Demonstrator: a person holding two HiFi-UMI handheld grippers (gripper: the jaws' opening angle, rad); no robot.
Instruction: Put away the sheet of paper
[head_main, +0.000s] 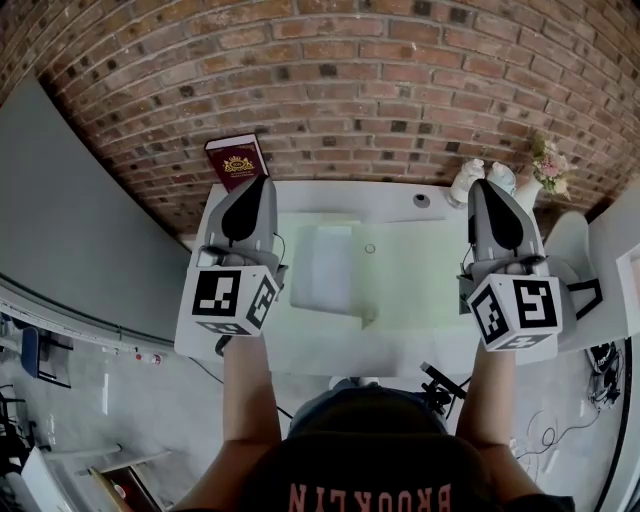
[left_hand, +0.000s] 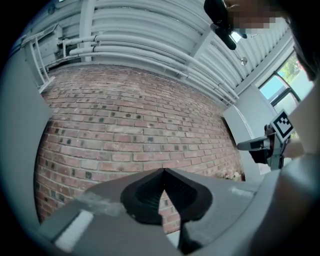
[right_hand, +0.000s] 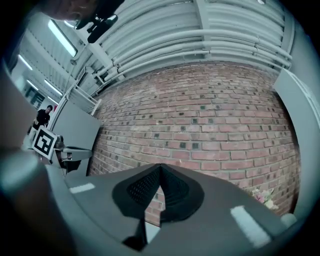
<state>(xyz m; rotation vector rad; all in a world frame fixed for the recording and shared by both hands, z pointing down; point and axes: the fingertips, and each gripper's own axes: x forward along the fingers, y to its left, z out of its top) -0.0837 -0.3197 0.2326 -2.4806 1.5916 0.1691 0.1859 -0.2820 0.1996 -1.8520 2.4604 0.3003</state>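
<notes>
Left tongs (head_main: 262, 180) and right tongs (head_main: 480, 183) were pinched shut, empty. The sheet of paper (head_main: 322, 268) lay on the worktop (head_main: 420, 290) between them, centre-left of frame, long axis up-down, nearer the left.

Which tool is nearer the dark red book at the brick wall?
The left tool, its tip right beside the dark red book with a gold emblem; the right tool is over the white table's opposite side.

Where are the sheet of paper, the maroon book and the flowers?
sheet of paper (head_main: 322, 268), head view, middle of the sheet
maroon book (head_main: 235, 160), head view, front cover
flowers (head_main: 549, 163), head view, the blossoms
</notes>
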